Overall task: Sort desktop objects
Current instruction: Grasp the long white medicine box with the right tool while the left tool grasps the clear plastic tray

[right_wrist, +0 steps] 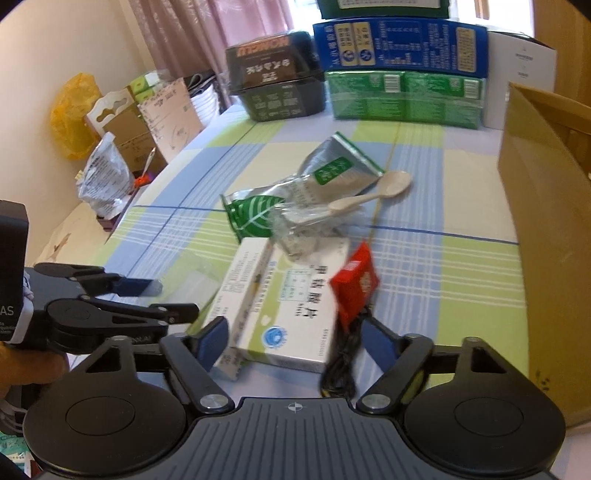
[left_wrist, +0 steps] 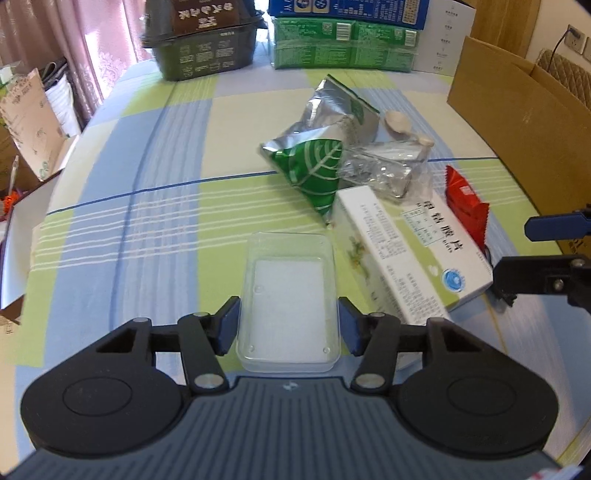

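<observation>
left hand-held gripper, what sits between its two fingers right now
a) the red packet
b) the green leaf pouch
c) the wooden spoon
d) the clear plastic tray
d: in the left wrist view the left hand-held gripper has its blue pads against both long sides of the clear plastic tray.

We are looking over a table (left_wrist: 147, 206) wearing a checked cloth of blue, green and cream. Pink curtains (right_wrist: 207, 33) are hanging at the far end, with daylight coming through them. A cream wall (right_wrist: 55, 44) is standing at the left, and a wall socket (left_wrist: 576, 37) is showing at the right
</observation>
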`<state>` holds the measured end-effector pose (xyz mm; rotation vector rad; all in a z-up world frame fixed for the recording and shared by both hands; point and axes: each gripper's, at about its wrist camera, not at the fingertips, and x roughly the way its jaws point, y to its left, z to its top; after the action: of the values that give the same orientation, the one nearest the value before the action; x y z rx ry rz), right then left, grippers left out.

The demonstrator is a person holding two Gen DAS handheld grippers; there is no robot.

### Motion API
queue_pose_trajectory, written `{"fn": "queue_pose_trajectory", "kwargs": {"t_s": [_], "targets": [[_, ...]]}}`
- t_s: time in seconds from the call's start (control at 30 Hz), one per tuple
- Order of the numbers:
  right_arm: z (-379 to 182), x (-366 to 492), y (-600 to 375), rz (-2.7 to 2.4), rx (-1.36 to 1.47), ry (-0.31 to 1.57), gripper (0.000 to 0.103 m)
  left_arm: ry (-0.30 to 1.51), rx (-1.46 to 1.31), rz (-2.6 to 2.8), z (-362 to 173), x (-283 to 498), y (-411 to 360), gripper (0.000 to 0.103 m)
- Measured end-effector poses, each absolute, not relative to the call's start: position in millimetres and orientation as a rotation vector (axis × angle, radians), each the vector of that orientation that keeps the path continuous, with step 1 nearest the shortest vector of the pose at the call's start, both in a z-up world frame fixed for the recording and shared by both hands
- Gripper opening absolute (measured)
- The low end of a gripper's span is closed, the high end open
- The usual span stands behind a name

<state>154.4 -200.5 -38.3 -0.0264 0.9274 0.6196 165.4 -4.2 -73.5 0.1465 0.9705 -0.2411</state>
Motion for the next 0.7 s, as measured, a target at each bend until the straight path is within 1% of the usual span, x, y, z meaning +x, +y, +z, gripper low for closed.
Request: {"fn": "queue_pose_trajectory", "kwargs": {"t_s": [0.1, 0.33, 0.4, 0.5, 0.7], "targets": [[-39.5, 152.5, -187.9, 0.658, -0.036, 0.935, 0.062, 0.964, 0.17, -0.192, -69.5, 159.0, 9.2, 0.05], [-47.0, 151.0, -149.7, 0.722, -0.07, 0.964, 0.055, 0.975, 0.118, -0.146, -68.5, 145.2, 41.3, 0.05], [-51.6, 151.9, -137.8, 0.729, -0.089, 0.975, 0.05, 0.981, 0.102, -0.147, -69.9, 142.1, 48.0, 0.05], [-59.1, 154.4, -122.4, 0.734, -0.115, 0.989, 0.048, 0.986, 0.076, -0.155, -71.8, 138.9, 55.2, 0.05], [-75.4, 162.6, -101.3, 0.715, -0.162, 1.003, 0.047, 0.981, 0.029, -0.159, -73.2, 138.9, 63.7, 0.05]]}}
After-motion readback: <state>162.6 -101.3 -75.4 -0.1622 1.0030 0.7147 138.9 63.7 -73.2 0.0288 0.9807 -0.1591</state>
